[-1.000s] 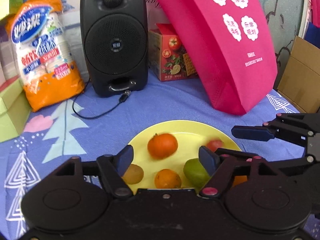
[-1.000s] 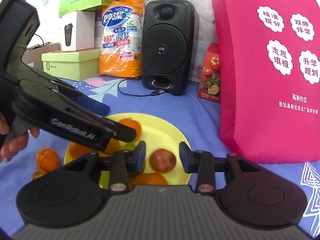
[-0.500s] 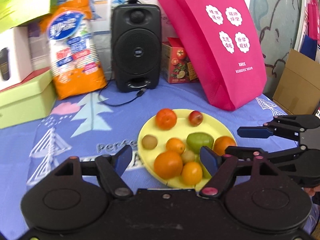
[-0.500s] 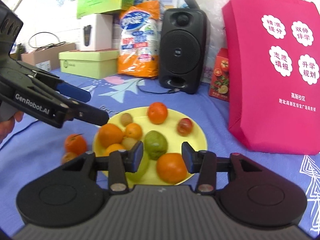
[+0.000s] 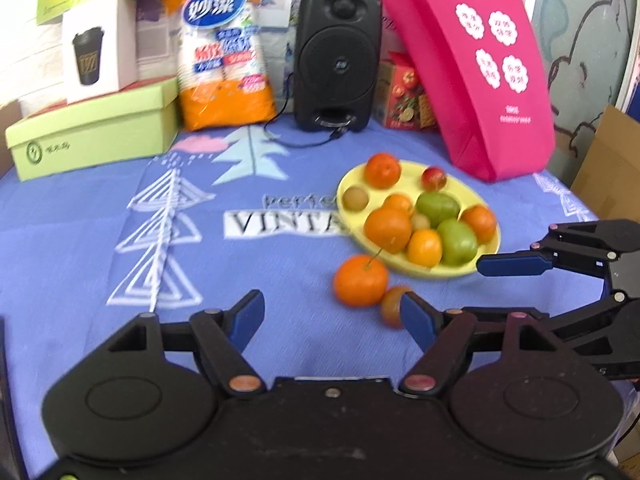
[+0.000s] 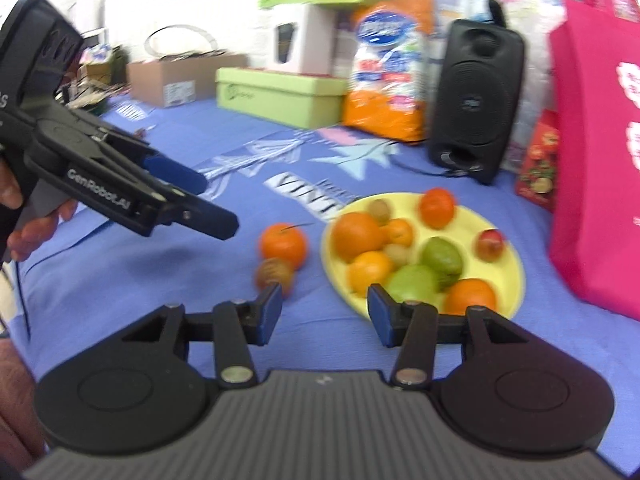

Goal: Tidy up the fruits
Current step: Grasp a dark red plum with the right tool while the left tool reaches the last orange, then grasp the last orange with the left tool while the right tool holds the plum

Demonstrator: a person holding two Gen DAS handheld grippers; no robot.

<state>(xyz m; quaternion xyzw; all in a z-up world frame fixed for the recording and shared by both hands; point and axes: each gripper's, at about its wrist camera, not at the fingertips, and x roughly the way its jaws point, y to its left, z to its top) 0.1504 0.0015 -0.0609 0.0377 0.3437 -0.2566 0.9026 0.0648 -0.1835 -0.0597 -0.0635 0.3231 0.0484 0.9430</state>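
Our left hand-held gripper [image 5: 332,320] has its jaws spread wide w/ nothing between them, hanging above the blue-clothed table [image 5: 80,240]. Our right hand-held gripper [image 6: 323,314] is spread too, also w/ nothing between the pads, its tips low over the cloth just short of the yellow plate [image 6: 508,236].

Just past the left gripper's right fingertip sits a small brownish-orange fruit [image 5: 392,306], partly hidden by that tip, touching a bigger stemmed orange [image 5: 360,280]. Both lie on the cloth just beside the plate, not on it. In the right view the same pair shows at the plate's left edge, the small one right by our left pad.

On the plate: several oranges [image 5: 387,229], two green fruits [image 5: 457,241], a small red apple [image 5: 433,178] & a couple of small brownish fruits; the right view is blurred, so we can't sort them finer.

Behind the plate stands a pink tote bag [image 5: 472,64], a black speaker [image 5: 338,56] w/ its cable, an orange packet of paper cups [image 5: 224,48] & a green box [image 5: 92,136].
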